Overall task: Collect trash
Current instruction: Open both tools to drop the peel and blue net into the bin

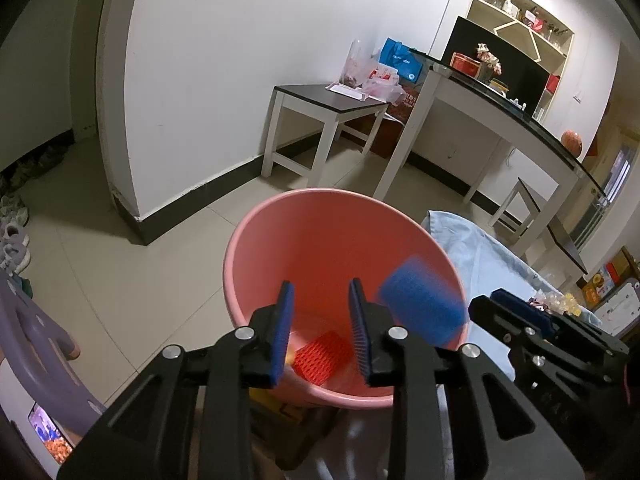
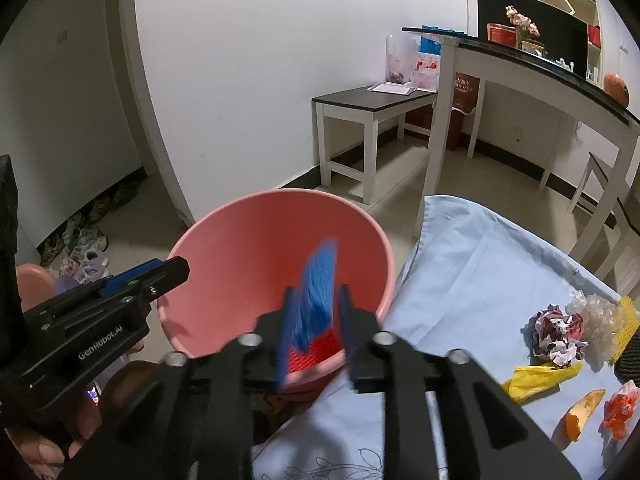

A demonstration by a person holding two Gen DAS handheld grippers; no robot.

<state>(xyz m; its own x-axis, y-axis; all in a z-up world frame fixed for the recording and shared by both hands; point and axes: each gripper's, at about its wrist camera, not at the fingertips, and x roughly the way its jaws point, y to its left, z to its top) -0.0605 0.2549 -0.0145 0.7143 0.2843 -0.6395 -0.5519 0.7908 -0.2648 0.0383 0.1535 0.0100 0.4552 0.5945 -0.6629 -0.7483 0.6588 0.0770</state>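
A pink bucket [image 1: 304, 240] stands beside the table and shows in both views [image 2: 256, 240]. A red foam net [image 1: 322, 358] lies on its bottom. A blue foam net [image 1: 424, 306], motion-blurred, is in the air over the bucket; in the right wrist view it [image 2: 318, 296] sits just in front of the fingers. My left gripper [image 1: 320, 330] is open and empty above the bucket. My right gripper [image 2: 316, 334] is open, with the blue net apart from its pads. On the light blue cloth lie crumpled paper [image 2: 558, 332], a yellow wrapper [image 2: 540, 378], orange peel [image 2: 582, 414] and a red wrapper [image 2: 620, 410].
A small white bench with a dark top [image 2: 372, 100] stands by the wall. A long white desk [image 2: 520, 76] runs to the right. A purple chair [image 1: 28, 340] is at the left. Shoes [image 2: 86, 256] lie on the floor.
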